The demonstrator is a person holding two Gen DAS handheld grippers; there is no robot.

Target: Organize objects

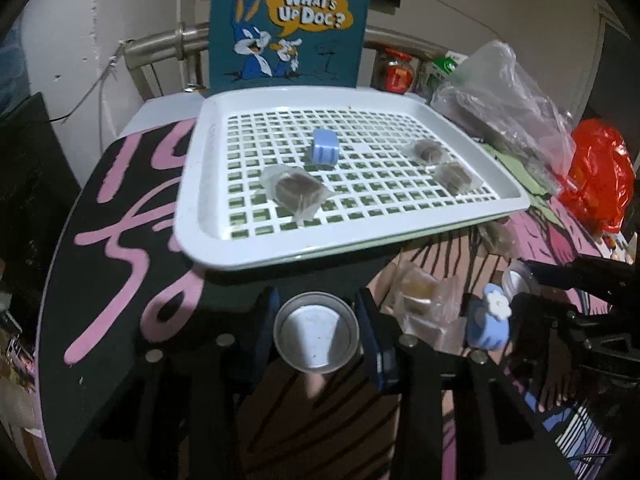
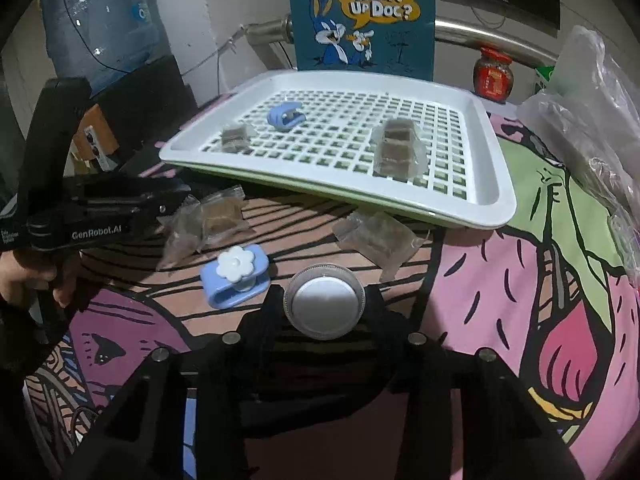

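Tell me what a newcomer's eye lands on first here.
First the white slotted tray mid-table, holding a blue clip and wrapped brown snacks. Behind it stands the teal "What's Up Doc?" rabbit poster. Nearest the cameras, each tool grips a round container: left tool a metal cup, right tool a clear-rimmed lid.

Black tongs (image 2: 180,196) marked, apparently, "GenRobot.AI"

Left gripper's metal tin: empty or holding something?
Empty. The small metal tin sits clamped between the left gripper fingers, mouth toward the camera; only its bare shiny bottom shows inside.
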